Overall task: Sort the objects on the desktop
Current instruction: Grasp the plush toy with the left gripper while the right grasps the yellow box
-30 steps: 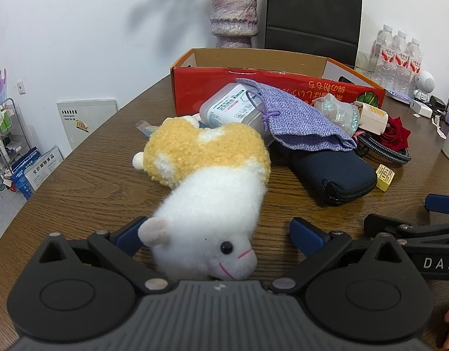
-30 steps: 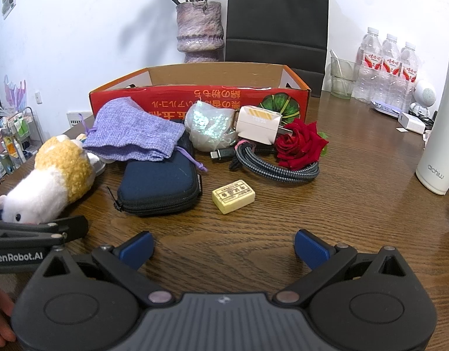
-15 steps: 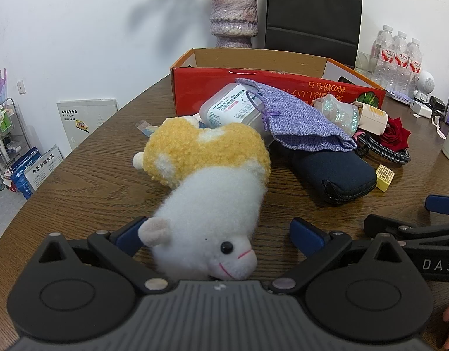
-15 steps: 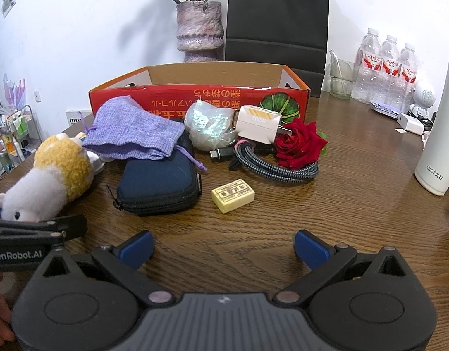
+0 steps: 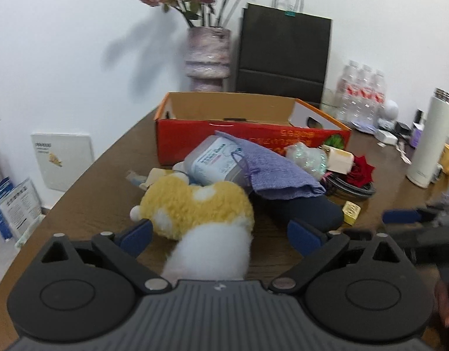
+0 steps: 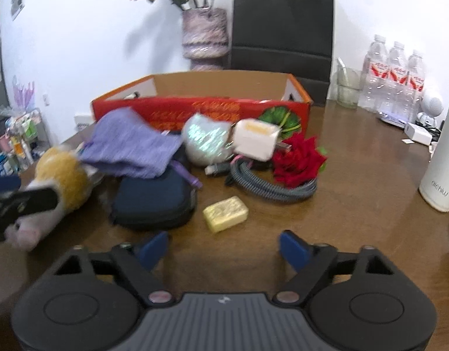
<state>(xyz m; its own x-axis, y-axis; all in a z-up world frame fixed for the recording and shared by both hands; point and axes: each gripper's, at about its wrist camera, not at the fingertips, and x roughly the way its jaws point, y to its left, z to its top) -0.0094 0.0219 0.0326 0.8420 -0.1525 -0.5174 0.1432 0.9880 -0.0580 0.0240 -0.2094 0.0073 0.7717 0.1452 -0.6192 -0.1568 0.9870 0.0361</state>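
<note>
Plush toy: the yellow-and-white plush toy (image 5: 195,207) lies on the wooden table (image 5: 92,181), its white head end between the left claw's spread fingers, its yellow body pointing toward the box.
Left claw: the left gripper (image 5: 220,235) has its blue-tipped fingers (image 5: 136,234) wide apart on either side of the toy's white part; whether they touch the fur cannot be told. In the right wrist view one black finger crosses in front of the toy (image 6: 57,181).
Right claw: the right gripper (image 6: 224,247) is spread wide over bare table, holding nothing, just short of the yellow block (image 6: 225,213).
Pile: a purple knit pouch (image 5: 274,169) drapes over a dark blue zip case (image 5: 309,210) and leans on a clear jar with a label (image 5: 215,161); further right sit a shiny crumpled packet (image 6: 208,139), a white charger (image 6: 255,139), a coiled grey cable (image 6: 271,188) and a red rose (image 6: 297,159).
Box: the red cardboard box (image 5: 253,111) stands open behind the pile.
Background: a vase of dried flowers (image 5: 206,55), a black paper bag (image 5: 283,58), water bottles (image 6: 395,73) and a white flask (image 5: 429,146).
</note>
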